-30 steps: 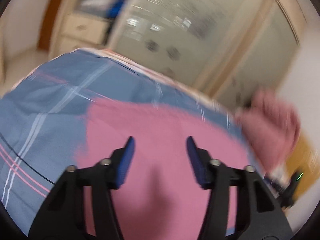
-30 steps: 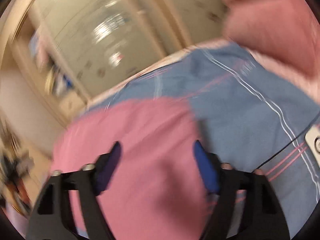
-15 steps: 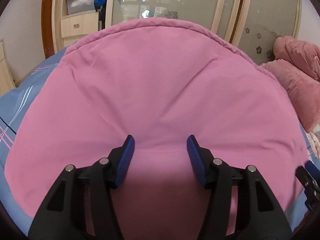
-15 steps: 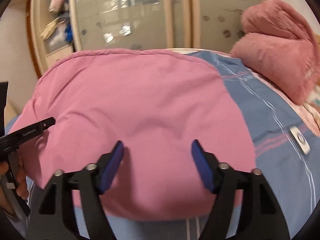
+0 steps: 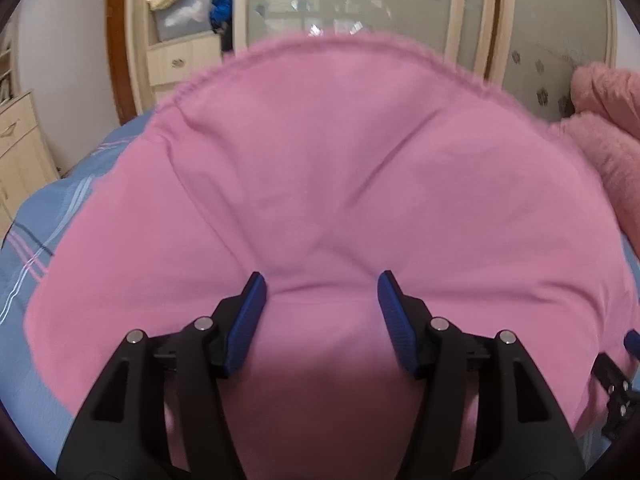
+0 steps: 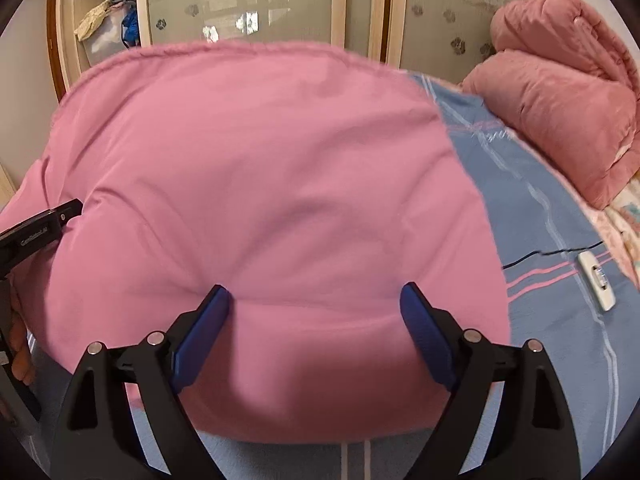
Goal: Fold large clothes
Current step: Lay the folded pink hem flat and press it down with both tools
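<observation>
- Pink cotton garment (image 5: 360, 184), smooth and broad, lies spread on the blue plaid bedsheet (image 6: 560, 320), its near edge just under both claws.
- Left gripper (image 5: 319, 292) hangs over that near edge, its blue-padded fingers spread and holding nothing.
- Right gripper (image 6: 315, 300) hovers likewise beside it, fingers wide apart and empty.
- Judged step: between folds; the next move calls for lowering both claws and pinching an edge or corner evenly.
- Farther off, a rolled dusty-pink quilt (image 6: 560, 88) rests near the glass-doored wardrobe (image 5: 360, 0).
</observation>
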Action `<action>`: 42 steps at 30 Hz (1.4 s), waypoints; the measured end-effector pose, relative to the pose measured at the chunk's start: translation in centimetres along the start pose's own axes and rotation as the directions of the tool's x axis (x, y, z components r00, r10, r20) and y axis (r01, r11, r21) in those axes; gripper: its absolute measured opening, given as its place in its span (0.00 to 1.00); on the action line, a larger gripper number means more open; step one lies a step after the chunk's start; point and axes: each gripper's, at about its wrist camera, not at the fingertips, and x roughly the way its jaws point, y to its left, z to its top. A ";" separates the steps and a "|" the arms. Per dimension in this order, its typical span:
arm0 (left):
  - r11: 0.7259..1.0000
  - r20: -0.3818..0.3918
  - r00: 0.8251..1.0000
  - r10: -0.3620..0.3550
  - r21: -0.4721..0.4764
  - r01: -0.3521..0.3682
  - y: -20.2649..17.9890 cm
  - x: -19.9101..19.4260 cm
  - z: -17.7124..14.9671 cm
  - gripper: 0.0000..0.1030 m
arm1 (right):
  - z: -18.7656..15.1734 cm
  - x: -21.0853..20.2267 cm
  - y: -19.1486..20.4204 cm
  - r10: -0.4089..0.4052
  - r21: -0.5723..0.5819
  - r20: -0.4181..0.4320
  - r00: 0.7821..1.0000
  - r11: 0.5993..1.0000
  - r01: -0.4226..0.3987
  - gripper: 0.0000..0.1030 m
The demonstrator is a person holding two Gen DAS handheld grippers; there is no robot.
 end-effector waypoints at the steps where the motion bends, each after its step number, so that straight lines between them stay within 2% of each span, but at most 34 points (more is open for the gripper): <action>1: 1.000 0.034 0.999 -0.016 -0.016 0.016 0.0 -1.0 -0.3 0.73 | 0.0 -1.1 0.3 0.009 -0.013 0.036 0.999 1.000 -0.008 0.85; 3: 0.997 0.092 0.993 -0.069 -0.037 0.073 0.1 -3.1 -0.9 0.83 | -0.2 -3.5 1.2 0.013 -0.049 0.132 0.991 0.999 -0.006 0.86; 6: 0.995 0.128 0.987 -0.095 -0.030 0.100 0.1 -5.3 -1.7 0.84 | -0.4 -4.6 2.3 0.002 -0.075 0.194 0.981 0.997 0.013 0.87; 9: 0.996 0.100 0.991 -0.085 -0.010 0.087 0.7 -5.4 -2.1 0.88 | -0.4 -2.0 1.9 0.024 -0.022 0.095 0.995 1.000 -0.022 0.87; 11: 1.000 0.049 0.999 -0.007 0.011 0.007 1.2 -4.2 -2.3 0.91 | -0.5 0.7 0.7 0.010 0.021 0.001 1.000 1.000 -0.010 0.88; 12: 1.000 -0.002 1.000 0.001 0.004 -0.001 1.8 -2.9 -2.4 0.95 | -0.6 2.0 0.2 0.026 0.045 -0.052 0.998 0.999 -0.024 0.94; 14: 0.995 -0.080 0.995 -0.065 -0.086 0.058 3.5 -1.2 -2.7 0.96 | -0.5 3.0 -0.6 0.076 0.079 -0.100 0.992 0.995 -0.068 0.96; 15: 0.990 -0.095 0.992 -0.088 -0.121 0.076 3.8 -0.8 -2.7 0.96 | -0.3 3.1 -0.7 0.077 0.077 -0.108 0.991 0.995 -0.069 0.97; 16: 0.987 -0.103 0.990 -0.097 -0.140 0.082 4.1 -0.5 -2.7 0.96 | -0.2 3.1 -0.6 0.073 0.072 -0.113 0.991 0.995 -0.065 0.97; 19: 0.992 -0.104 0.993 -0.064 -0.117 0.052 3.5 0.0 -2.9 0.96 | -0.3 3.4 -0.3 0.057 0.060 -0.116 0.992 0.997 -0.050 0.99; 23: 0.986 -0.095 0.990 -0.102 -0.144 0.088 4.2 0.7 -3.2 0.96 | -0.4 3.1 -0.4 0.062 0.063 -0.116 0.991 0.996 -0.055 0.99; 29: 0.985 -0.077 0.990 -0.114 -0.141 0.102 4.5 1.0 -3.3 0.97 | -0.3 2.8 -0.2 0.045 0.054 -0.099 0.994 0.998 -0.040 0.99; 31: 0.984 -0.029 0.995 -0.094 -0.152 0.089 4.1 -0.8 -4.1 0.94 | -0.2 1.5 -0.2 0.030 0.073 -0.059 0.998 0.997 -0.026 0.99; 32: 0.986 0.007 0.999 -0.051 -0.157 0.052 3.8 -2.1 -4.2 0.92 | -0.1 0.9 -0.4 0.029 0.083 -0.040 0.999 0.996 -0.025 0.99; 33: 0.986 0.029 0.999 -0.038 -0.162 0.042 3.6 -2.9 -4.0 0.90 | 0.1 0.1 -0.5 0.024 0.093 -0.004 1.000 0.995 -0.023 0.99; 35: 0.986 0.060 0.996 -0.071 -0.149 0.079 2.8 -4.2 -4.1 0.90 | 0.3 -0.8 -0.8 -0.003 0.099 0.055 0.998 0.995 -0.002 0.99; 36: 0.988 0.062 0.995 -0.077 -0.126 0.084 2.2 -4.5 -4.0 0.90 | 0.5 -0.7 -1.0 -0.020 0.104 0.059 0.998 0.994 0.014 0.99; 38: 0.995 0.049 0.996 -0.078 -0.050 0.081 0.9 -4.3 -4.0 0.90 | 0.5 0.2 -1.4 -0.016 0.122 0.024 1.000 0.992 0.013 0.99; 40: 0.998 0.005 0.998 -0.069 -0.006 0.069 0.0 -3.1 -4.1 0.94 | 0.3 1.9 -1.9 0.012 0.131 -0.042 0.999 0.991 -0.006 0.99; 42: 0.995 -0.071 0.993 -0.094 -0.037 0.091 0.3 -1.1 -4.4 0.96 | 0.1 2.5 -1.4 0.002 0.100 -0.059 0.998 0.995 0.004 0.99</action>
